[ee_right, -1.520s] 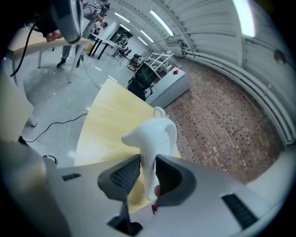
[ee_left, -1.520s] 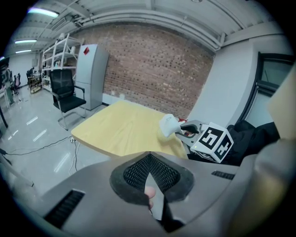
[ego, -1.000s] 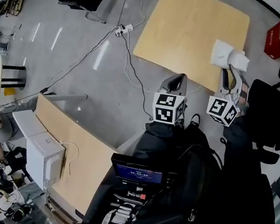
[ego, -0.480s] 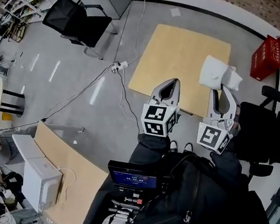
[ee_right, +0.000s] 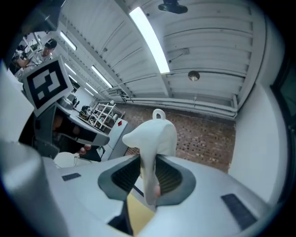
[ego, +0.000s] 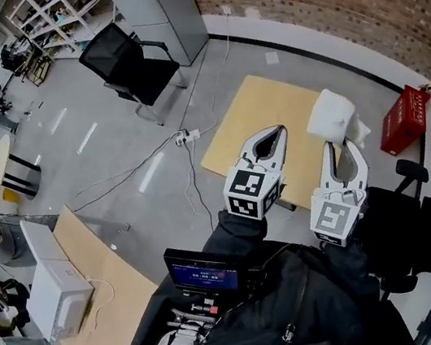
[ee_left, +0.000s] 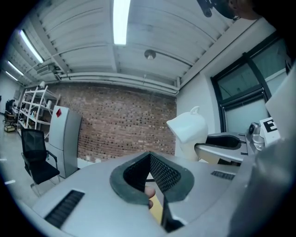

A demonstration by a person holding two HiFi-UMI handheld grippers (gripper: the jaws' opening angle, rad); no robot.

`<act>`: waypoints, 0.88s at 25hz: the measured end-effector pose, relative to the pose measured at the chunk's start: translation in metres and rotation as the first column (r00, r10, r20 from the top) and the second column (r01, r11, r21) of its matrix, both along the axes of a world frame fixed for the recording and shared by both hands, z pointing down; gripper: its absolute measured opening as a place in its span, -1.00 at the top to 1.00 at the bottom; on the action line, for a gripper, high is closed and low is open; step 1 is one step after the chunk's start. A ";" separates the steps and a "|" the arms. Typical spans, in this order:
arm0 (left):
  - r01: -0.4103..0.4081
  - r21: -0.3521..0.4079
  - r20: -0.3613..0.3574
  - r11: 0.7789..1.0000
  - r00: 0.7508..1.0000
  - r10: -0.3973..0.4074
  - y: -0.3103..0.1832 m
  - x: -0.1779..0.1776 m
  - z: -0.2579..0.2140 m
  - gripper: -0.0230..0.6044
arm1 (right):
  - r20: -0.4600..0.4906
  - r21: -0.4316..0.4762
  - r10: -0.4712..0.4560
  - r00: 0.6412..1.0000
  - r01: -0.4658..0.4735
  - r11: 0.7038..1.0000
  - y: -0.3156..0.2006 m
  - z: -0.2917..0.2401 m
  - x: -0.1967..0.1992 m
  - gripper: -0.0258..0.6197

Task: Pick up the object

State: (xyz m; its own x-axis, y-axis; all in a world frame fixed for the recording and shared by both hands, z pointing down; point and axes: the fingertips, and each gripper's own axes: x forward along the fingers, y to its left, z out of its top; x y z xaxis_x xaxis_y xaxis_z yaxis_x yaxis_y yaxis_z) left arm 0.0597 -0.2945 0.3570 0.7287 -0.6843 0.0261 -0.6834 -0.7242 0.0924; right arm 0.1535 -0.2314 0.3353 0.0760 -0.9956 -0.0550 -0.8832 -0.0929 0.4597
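The object is a white soft bag-like thing [ego: 332, 116] with a small loop on top. It hangs in the air above the far edge of the light wooden table [ego: 259, 114]. My right gripper [ego: 340, 147] is shut on its lower part; in the right gripper view the white thing [ee_right: 156, 136] stands up out of the jaws of the right gripper [ee_right: 149, 178]. My left gripper [ego: 265, 142] is to its left, held level, shut with nothing in it. In the left gripper view, beyond the left gripper [ee_left: 150, 159], the white thing [ee_left: 188, 129] shows at the right.
A red crate [ego: 404, 119] stands on the floor right of the table. A black office chair [ego: 130, 63] and a grey cabinet [ego: 158, 8] are at the back. Cables and a power strip [ego: 186, 137] cross the floor. A long desk with a white box [ego: 54, 287] lies at the left.
Both grippers have risen, the right one carrying the white thing up from the table. The head view has tilted up, so the brick wall and the chair have come into view.
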 end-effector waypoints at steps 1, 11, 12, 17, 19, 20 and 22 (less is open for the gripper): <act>0.001 0.012 -0.002 1.000 1.000 -0.001 -0.001 0.001 -0.004 0.94 | 0.021 0.005 -0.008 1.000 0.007 1.000 -0.001 -0.003 0.001 0.58; 0.017 0.137 -0.036 0.990 0.999 -0.012 -0.008 0.009 -0.042 0.94 | 0.233 0.044 -0.112 0.966 0.105 0.994 -0.008 -0.028 0.009 0.60; 0.015 0.144 -0.038 0.990 0.999 -0.010 -0.008 0.010 -0.046 0.94 | 0.264 0.050 -0.127 0.956 0.118 0.992 -0.009 -0.031 0.011 0.60; 0.005 0.175 -0.034 0.985 0.999 0.000 -0.009 0.017 -0.057 0.94 | 0.342 0.067 -0.158 0.926 0.144 0.987 -0.011 -0.041 0.021 0.61; 0.002 0.178 -0.032 0.984 0.999 0.004 -0.008 0.021 -0.059 0.94 | 0.369 0.077 -0.170 0.914 0.152 0.985 -0.011 -0.042 0.025 0.61; -0.001 0.177 -0.031 0.984 1.000 0.006 -0.008 0.022 -0.058 0.94 | 0.379 0.084 -0.176 0.908 0.156 0.984 -0.011 -0.043 0.026 0.61; -0.004 0.175 -0.029 0.985 1.000 0.010 -0.008 0.023 -0.057 0.94 | 0.392 0.101 -0.188 0.900 0.161 0.982 -0.009 -0.044 0.026 0.62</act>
